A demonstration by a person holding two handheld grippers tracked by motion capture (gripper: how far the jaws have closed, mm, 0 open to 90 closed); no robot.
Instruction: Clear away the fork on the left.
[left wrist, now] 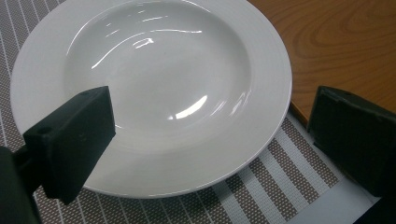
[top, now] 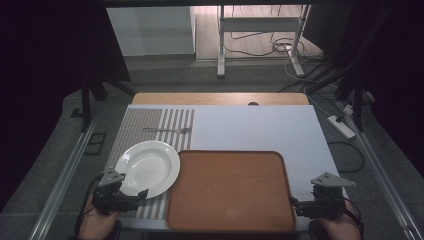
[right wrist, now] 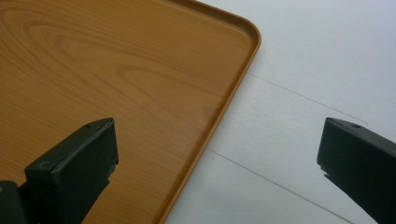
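A white deep plate [top: 147, 167] lies on a brown-and-white striped placemat [top: 150, 127] at the table's left. My left gripper [top: 134, 198] stands open at the plate's near rim; in the left gripper view the plate [left wrist: 154, 88] lies between and beyond the wide-apart jaws. An empty wooden tray [top: 231, 190] lies at the front middle, touching the plate's right edge. My right gripper [top: 297, 205] is open at the tray's near right corner, one jaw over the tray [right wrist: 116, 84], the other over the white table [right wrist: 317, 70]. A fork [top: 167, 130] lies on the placemat behind the plate.
The white tabletop [top: 255, 127] stretches behind and right of the tray. A wooden strip [top: 220, 98] edges the far side. On the floor beyond are cables, a power strip [top: 341, 126] and a metal stand [top: 260, 30].
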